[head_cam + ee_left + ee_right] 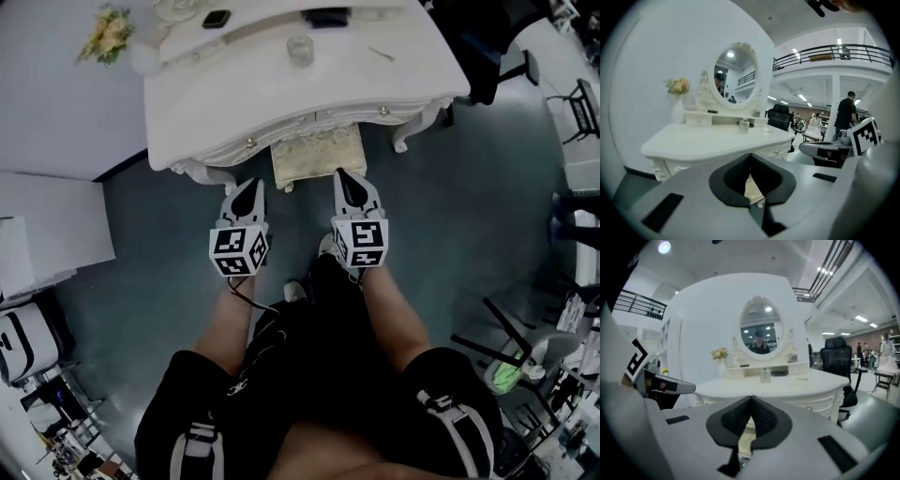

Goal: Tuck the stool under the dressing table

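The cream-cushioned stool [317, 156] stands in the knee gap of the white dressing table [375, 80], between the carved front legs. Its rear part is under the tabletop and its front edge pokes out toward the person. At 6 o'clock from the stool in the head view, the two grippers hang side by side over the grey floor [159, 281]. The left gripper [249, 185] is off the stool's front left corner and the right gripper [345, 174] just off its front right corner. In the left gripper view the left gripper's fingers [733, 178] meet at the tips with nothing between them; only a sliver of the stool shows behind, through the notch lower down. In the right gripper view the right gripper's fingers [766, 420] are likewise pressed together and empty, with the table's front edge beyond them. Neither gripper looks to be in contact with the stool. On the tabletop, a small glass jar [300, 49] sits near the middle. A dark watch-like object [216, 19] lies toward 11 o'clock, and a bunch of pale flowers [108, 33] stands at the 10 o'clock corner. An oval mirror [761, 336] rises at the back of the table. A black office chair [836, 364] stands at about 2 o'clock from the table.
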`<state>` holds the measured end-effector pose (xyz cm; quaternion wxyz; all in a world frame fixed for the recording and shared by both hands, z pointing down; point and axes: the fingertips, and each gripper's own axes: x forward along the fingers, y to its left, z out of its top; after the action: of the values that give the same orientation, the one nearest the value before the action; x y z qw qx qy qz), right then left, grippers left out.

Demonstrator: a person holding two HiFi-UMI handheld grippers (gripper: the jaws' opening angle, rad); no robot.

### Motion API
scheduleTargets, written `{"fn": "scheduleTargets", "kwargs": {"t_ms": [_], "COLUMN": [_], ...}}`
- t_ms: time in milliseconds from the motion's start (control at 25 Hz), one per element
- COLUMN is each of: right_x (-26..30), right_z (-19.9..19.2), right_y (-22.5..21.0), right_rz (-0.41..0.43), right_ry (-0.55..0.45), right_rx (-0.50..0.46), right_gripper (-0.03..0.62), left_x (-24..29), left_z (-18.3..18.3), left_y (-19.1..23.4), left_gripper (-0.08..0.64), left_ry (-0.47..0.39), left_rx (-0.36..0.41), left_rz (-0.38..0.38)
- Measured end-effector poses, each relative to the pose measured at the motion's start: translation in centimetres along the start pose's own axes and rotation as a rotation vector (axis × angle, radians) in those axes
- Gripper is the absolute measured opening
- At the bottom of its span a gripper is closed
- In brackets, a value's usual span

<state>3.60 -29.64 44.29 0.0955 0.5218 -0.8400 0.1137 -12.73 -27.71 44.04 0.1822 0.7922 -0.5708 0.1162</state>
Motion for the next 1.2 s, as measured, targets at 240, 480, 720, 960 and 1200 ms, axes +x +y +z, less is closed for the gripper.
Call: {"fn": "scheduleTargets", "kwargs": {"t_ms": [240,480,720,960,1200], "right_x": [-11.6,-17.8,-21.2,-22.5,-23.4], "right_z": [12.6,18.0,19.8,19.6,19.9], "right_y": [6.4,13.5,15.7,16.7,17.9], "right_rz": [-0.067,0.016,0.004,-0.026,-0.054], "right_ry": [-0.193,-0.270,-0.321,-0.332,-0.348], "right_rx": [0.067,0.015,0.032,0.004,-0.019], "right_gripper": [0.014,0.012,0.014,0.014,0.014], "left_x": [-15.1,-24.2,-28.1,-29.1,-30.0], "left_z": [8.6,12.4,14.4,13.8,14.1], "left_y": [-3.1,-3.2,-2.9,-3.1,-2.8], "left_gripper": [0.020,0.020,0.020,0.020,0.020], "left_ry": [-0.133,-0.212,-0.252,-0.252,-0.261], "left_rx": [0.049,0.095,0.083,0.126,0.115], "left_rz": [-0.031,-0.036,-0.069,-0.075,-0.108]}}
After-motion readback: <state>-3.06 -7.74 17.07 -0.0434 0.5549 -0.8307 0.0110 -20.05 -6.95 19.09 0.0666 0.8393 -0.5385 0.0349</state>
